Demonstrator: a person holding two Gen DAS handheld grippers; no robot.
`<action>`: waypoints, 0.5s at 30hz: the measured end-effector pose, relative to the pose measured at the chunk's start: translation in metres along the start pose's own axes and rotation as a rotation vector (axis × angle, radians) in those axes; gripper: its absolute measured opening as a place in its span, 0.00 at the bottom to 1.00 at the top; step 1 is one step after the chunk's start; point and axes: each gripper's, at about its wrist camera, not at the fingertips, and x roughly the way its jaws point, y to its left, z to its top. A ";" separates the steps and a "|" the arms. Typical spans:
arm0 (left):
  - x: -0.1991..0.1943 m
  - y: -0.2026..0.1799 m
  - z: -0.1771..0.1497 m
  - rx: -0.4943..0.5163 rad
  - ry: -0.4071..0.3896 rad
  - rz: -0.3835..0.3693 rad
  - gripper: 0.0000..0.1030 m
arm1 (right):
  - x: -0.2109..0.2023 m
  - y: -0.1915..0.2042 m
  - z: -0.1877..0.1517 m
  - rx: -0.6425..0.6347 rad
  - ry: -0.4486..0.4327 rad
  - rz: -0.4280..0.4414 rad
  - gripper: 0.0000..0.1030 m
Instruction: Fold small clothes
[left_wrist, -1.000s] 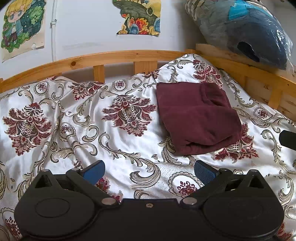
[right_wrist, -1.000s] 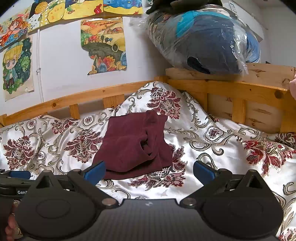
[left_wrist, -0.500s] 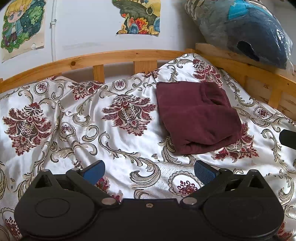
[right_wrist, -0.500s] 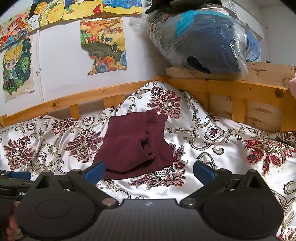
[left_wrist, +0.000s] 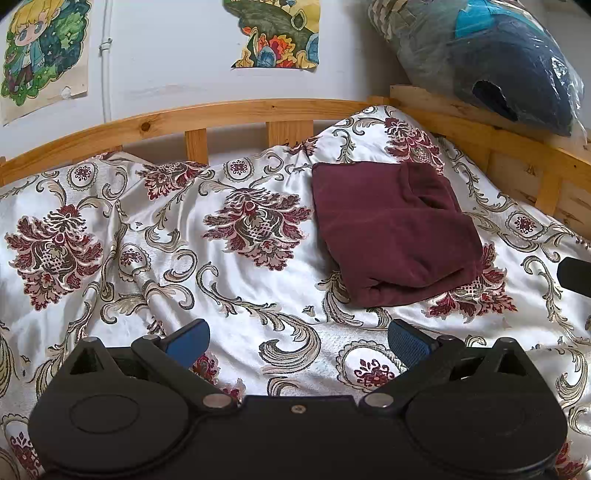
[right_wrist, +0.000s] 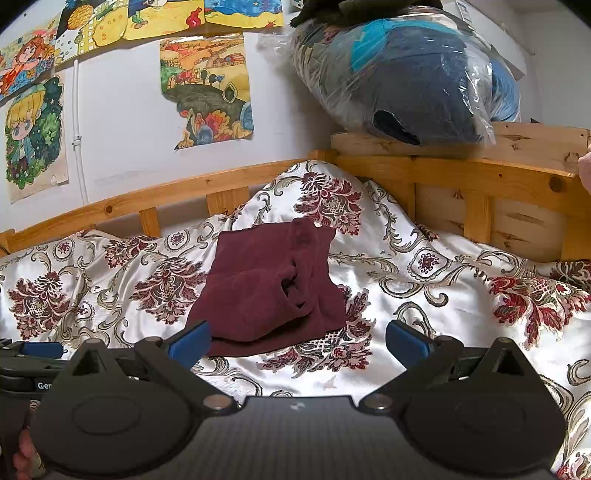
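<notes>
Nearest in each wrist view are the black plastic tongs with blue ribbed pads: the left tongs and the right tongs both stand wide apart with nothing between them, hanging just above the bed. Held back like this, they seem to be clear of the garment, most likely because the fold is finished and needs no more handling.

Under them spreads the glossy white satin bedspread with dark red floral medallions and grey-gold scrolls, slippery-looking and rumpled into soft ridges.

Farther off lies the small maroon knit garment, folded into a thick, roughly square packet with a rounded near edge and a collar-like opening on its right side. It rests on the bedspread right of centre, near the far corner, apart from both tongs.

Beyond it runs the pale wooden slatted bed rail, carrying at the right a dark blue bundle in clear plastic. Colourful paper drawings hang on the white wall.
</notes>
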 end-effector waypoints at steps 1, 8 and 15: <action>0.000 0.000 0.000 0.000 -0.001 0.000 0.99 | 0.000 0.001 0.000 0.001 0.000 0.000 1.00; 0.000 -0.001 0.000 0.001 0.001 0.002 0.99 | 0.000 0.001 0.000 0.002 0.000 0.000 1.00; 0.004 0.003 0.003 -0.012 0.057 0.001 0.99 | 0.000 0.001 -0.001 0.003 0.003 0.000 1.00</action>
